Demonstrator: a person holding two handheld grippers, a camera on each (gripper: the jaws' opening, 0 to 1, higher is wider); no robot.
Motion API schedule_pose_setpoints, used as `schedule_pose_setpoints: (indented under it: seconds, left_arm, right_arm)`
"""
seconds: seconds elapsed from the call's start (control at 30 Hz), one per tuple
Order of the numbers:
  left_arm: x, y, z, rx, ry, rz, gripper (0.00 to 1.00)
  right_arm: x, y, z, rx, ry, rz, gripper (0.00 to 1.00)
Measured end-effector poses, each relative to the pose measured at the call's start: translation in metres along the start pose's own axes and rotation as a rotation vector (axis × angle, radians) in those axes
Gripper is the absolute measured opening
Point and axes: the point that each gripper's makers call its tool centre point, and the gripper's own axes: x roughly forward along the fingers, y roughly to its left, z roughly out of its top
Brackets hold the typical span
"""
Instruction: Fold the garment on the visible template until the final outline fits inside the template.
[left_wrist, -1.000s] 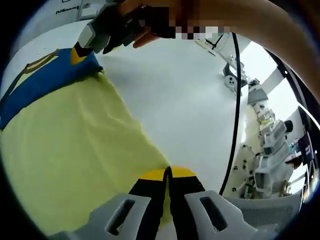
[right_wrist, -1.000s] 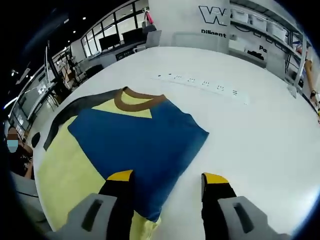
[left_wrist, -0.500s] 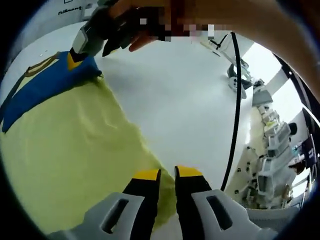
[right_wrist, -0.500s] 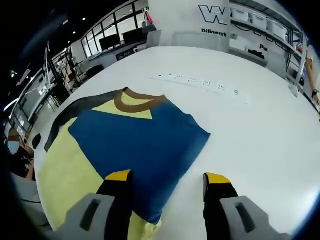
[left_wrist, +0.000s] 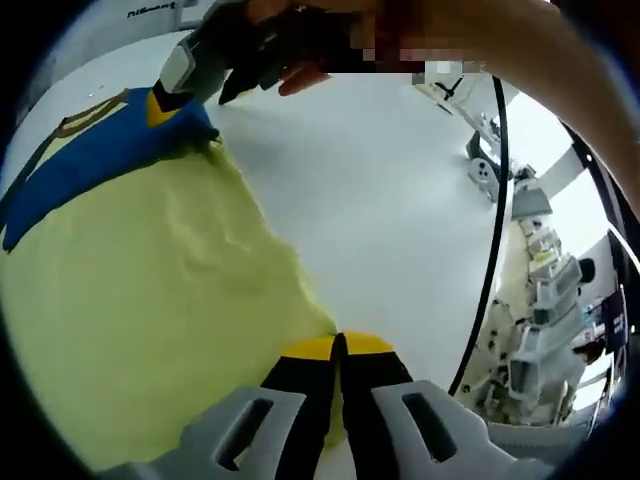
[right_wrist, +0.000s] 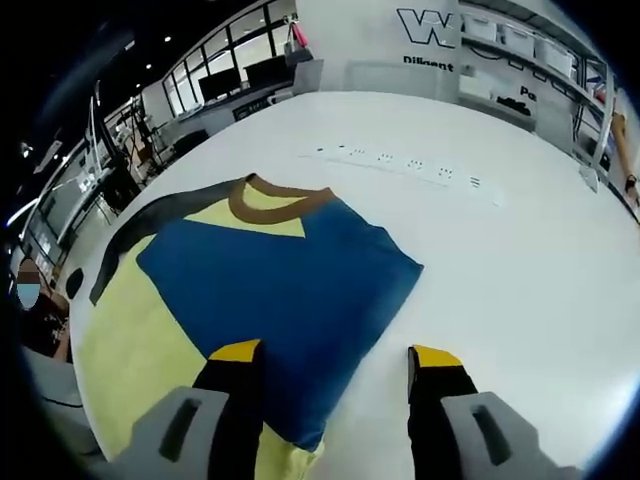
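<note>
The garment lies on the white table (right_wrist: 520, 270), with a yellow body (left_wrist: 150, 300) and a blue part (right_wrist: 280, 280) folded over it below a brown collar (right_wrist: 272, 200). A dark strip (right_wrist: 150, 222) shows along the garment's far side. My left gripper (left_wrist: 338, 348) is shut on the near corner of the yellow hem. My right gripper (right_wrist: 335, 355) is open, its left jaw over the blue fold's corner and its right jaw over bare table. In the left gripper view a hand holds the right gripper (left_wrist: 168, 98) at the blue fold's end.
A row of white sockets (right_wrist: 400, 165) lies on the table beyond the collar. A black cable (left_wrist: 492, 220) hangs past the table's edge, with machines (left_wrist: 540, 330) behind it. Desks and a person (right_wrist: 30, 300) are off to the left.
Half a second ago the left gripper's jaws stood apart at the yellow hem; now they are shut on it again. The right gripper has stayed open in place.
</note>
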Motion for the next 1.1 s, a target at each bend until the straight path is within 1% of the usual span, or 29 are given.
schedule_pose_setpoints:
  seconds: [0.2, 0.23, 0.3, 0.43, 0.5, 0.6, 0.67, 0.7, 0.73, 0.77, 0.97, 1.1]
  left_arm:
    - [0.0, -0.001, -0.002, -0.041, -0.029, -0.036, 0.05]
    - [0.001, -0.002, -0.002, -0.043, -0.029, -0.041, 0.05]
    - [0.003, -0.007, -0.004, -0.064, -0.021, -0.069, 0.05]
    - [0.005, -0.009, -0.003, -0.063, -0.019, -0.076, 0.05]
    - [0.005, -0.01, -0.003, -0.058, -0.016, -0.079, 0.05]
    - [0.006, -0.011, -0.003, -0.06, -0.014, -0.08, 0.05]
    - [0.006, -0.011, -0.003, -0.054, -0.018, -0.084, 0.05]
    - [0.006, -0.012, -0.003, -0.053, -0.018, -0.084, 0.05]
    - [0.007, -0.012, -0.002, -0.049, -0.017, -0.085, 0.05]
    - [0.007, -0.013, -0.002, -0.045, -0.016, -0.086, 0.05]
    - [0.011, -0.018, -0.001, -0.038, -0.009, -0.107, 0.05]
    - [0.015, -0.024, 0.0, -0.031, -0.008, -0.121, 0.05]
  right_arm:
    - [0.0, -0.003, 0.001, 0.012, -0.007, 0.0, 0.53]
    - [0.0, -0.003, 0.001, 0.013, -0.008, 0.001, 0.52]
    - [0.001, -0.003, 0.002, 0.011, -0.011, 0.002, 0.5]
    - [0.001, -0.006, 0.002, 0.004, -0.012, -0.008, 0.44]
    - [0.001, -0.008, 0.002, 0.003, -0.013, -0.017, 0.38]
    - [0.003, -0.01, 0.002, -0.002, -0.016, -0.023, 0.18]
    - [0.004, -0.008, 0.002, -0.003, -0.016, -0.024, 0.12]
    - [0.005, -0.009, 0.002, -0.005, -0.012, -0.034, 0.09]
    - [0.005, -0.009, 0.002, -0.006, -0.01, -0.036, 0.03]
    - [0.004, -0.008, 0.001, -0.006, -0.006, -0.034, 0.0]
    - [-0.001, -0.012, 0.0, -0.024, -0.003, -0.045, 0.0]
    - [-0.005, -0.02, -0.003, -0.011, 0.001, -0.068, 0.0]
